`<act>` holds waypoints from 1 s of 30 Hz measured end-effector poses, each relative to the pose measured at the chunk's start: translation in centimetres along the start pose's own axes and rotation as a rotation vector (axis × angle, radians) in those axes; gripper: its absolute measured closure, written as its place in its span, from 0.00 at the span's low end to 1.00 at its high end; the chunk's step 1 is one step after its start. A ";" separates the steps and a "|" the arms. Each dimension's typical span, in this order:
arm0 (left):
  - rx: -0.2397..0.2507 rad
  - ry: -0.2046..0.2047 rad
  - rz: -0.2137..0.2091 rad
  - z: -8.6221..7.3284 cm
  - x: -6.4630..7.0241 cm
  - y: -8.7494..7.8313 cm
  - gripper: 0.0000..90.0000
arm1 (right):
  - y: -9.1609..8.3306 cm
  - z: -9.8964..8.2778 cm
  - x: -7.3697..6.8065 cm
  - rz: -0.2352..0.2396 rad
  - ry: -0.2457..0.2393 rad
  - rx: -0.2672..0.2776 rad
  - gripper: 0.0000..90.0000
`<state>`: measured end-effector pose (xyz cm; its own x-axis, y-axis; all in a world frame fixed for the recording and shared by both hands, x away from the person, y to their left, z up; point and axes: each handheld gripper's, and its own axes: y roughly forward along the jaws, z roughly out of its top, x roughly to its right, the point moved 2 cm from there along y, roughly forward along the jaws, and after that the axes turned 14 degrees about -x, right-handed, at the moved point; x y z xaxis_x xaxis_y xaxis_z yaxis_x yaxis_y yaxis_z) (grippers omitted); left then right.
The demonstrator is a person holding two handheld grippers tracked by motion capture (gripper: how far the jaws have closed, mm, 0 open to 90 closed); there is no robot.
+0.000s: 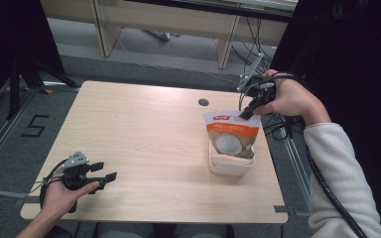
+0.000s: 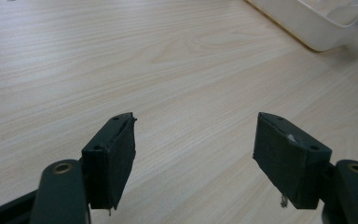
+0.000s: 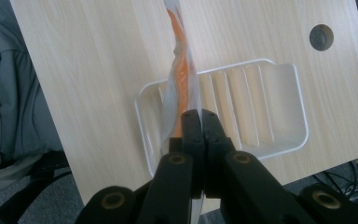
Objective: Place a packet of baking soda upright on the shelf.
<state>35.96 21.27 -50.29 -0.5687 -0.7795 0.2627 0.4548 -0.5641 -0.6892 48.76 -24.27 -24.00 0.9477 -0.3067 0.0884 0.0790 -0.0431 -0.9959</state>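
A white and orange pouch stands upright with its bottom inside a white ribbed tray at the right of the table. My right gripper is shut on the pouch's top right corner. In the right gripper view the pouch shows edge-on above the tray, its top edge pinched between the closed jaws of the right gripper. My left gripper rests low at the table's front left, open and holding nothing; in the left gripper view that gripper has its pads wide apart over bare wood.
The light wooden table has a round cable hole behind the tray. A corner of the tray lies ahead of the left gripper. Desks and cables stand on the floor beyond the far edge.
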 end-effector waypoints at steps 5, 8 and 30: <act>-0.004 -0.002 -0.001 0.0 0.0 0.0 0.32 | 0.3 -0.1 0.0 0.002 0.005 -0.006 1.00; -0.001 -0.002 0.001 0.0 0.0 0.0 0.32 | 0.5 -0.1 0.2 -0.005 -0.022 -0.013 1.00; -0.004 0.000 -0.001 0.0 0.0 0.0 0.32 | 0.4 0.4 0.1 -0.021 -0.060 -0.018 1.00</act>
<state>36.00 21.27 -50.31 -0.5692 -0.7788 0.2634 0.4517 -0.5639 -0.6914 49.02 -23.95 -24.39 0.9627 -0.2484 0.1076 0.0940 -0.0658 -0.9934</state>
